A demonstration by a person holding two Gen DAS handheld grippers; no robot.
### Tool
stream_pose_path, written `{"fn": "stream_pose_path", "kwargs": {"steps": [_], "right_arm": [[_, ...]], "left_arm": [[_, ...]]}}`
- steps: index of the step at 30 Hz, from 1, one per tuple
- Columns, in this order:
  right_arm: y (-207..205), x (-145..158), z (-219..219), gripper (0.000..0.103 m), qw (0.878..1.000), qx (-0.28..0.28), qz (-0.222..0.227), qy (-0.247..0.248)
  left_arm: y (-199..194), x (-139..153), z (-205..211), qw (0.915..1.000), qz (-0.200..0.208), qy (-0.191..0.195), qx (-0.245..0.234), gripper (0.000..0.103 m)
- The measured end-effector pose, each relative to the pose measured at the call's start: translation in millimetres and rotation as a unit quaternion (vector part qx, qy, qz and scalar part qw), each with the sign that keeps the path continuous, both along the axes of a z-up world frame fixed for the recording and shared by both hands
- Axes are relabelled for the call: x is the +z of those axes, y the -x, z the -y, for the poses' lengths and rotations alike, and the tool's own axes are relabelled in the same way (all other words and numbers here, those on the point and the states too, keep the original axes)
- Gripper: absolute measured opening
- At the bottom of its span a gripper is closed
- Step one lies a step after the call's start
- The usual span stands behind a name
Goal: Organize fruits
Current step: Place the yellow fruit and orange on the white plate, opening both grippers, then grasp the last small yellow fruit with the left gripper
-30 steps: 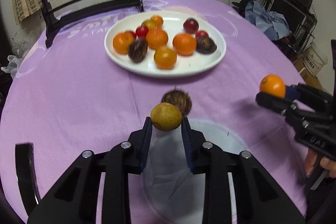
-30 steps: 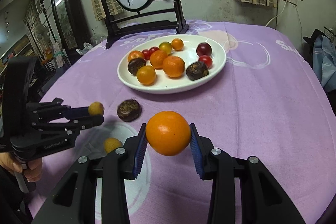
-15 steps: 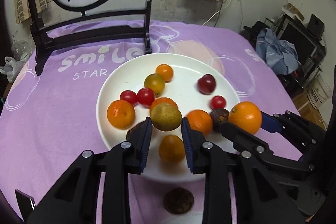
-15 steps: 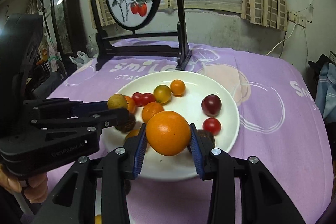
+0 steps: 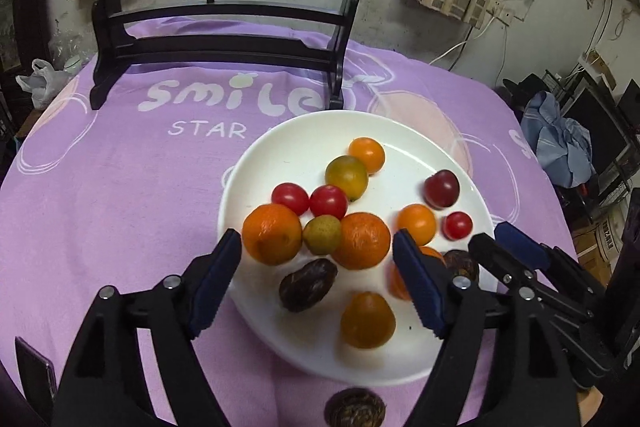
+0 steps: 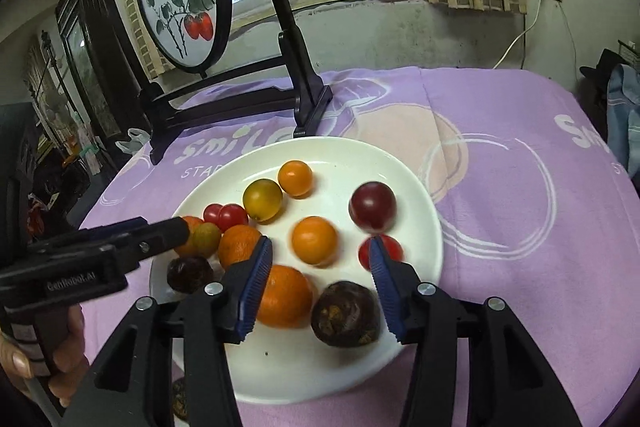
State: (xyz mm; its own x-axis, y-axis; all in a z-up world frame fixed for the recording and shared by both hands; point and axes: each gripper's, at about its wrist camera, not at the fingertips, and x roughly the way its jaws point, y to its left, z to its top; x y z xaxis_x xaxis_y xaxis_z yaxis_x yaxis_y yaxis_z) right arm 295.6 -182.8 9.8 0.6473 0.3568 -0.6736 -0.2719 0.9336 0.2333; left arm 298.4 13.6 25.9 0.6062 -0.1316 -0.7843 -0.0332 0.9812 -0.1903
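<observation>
The purple tablecloth is lying under everything, with the framed picture stand standing at its far side, beyond both grippers. The white plate is sitting directly ahead of and below both grippers, carrying the fruit.

The left gripper is hanging over the near left part of the plate. Its jaws have just been opening and are standing wide apart, with nothing pressed between the pads. The small yellow-green fruit is resting on the plate just ahead of the gap, wedged between two oranges. A dark brown fruit is lying between the jaw lines, lower down.

The right gripper is hanging over the near right part of the plate. Its jaws have just been opening too and are standing apart. The large orange is lying on the plate beside the left pad; whether it is touching that pad cannot be told. A dark wrinkled fruit is lying beside it, nearer the right pad.

Another dark fruit is lying on the cloth, nearer than the plate, beneath the left gripper.
</observation>
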Motion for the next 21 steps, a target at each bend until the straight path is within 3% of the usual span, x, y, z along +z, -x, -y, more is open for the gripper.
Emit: {"fn": "stream_pose_path", "kwargs": {"steps": [10,16,17,21], "right_arm": [[81.0,-1.5,21.6,0.062,1.000,0.001,-0.014,-0.007],[123.6,-4.0,24.3,0.065,1.000,-0.007,-0.007,0.009],[128.0,-5.5,25.2,0.070,1.000,-0.012,-0.009,0.008],[143.2,-14.9,30.0,0.070,1.000,-0.019,-0.021,-0.014]], "left_arm": [[84.2,9.8,6.4,0.9994,0.015,-0.012,-0.028,0.087],[137.8,-6.0,18.4,0.9986,0.012,-0.020,-0.047,0.087],[144.8,-10.1,20.8,0.9985,0.009,-0.022,-0.050,0.087],[165.2,-29.4,32.0,0.9976,-0.011,-0.033,-0.060,0.087]]}}
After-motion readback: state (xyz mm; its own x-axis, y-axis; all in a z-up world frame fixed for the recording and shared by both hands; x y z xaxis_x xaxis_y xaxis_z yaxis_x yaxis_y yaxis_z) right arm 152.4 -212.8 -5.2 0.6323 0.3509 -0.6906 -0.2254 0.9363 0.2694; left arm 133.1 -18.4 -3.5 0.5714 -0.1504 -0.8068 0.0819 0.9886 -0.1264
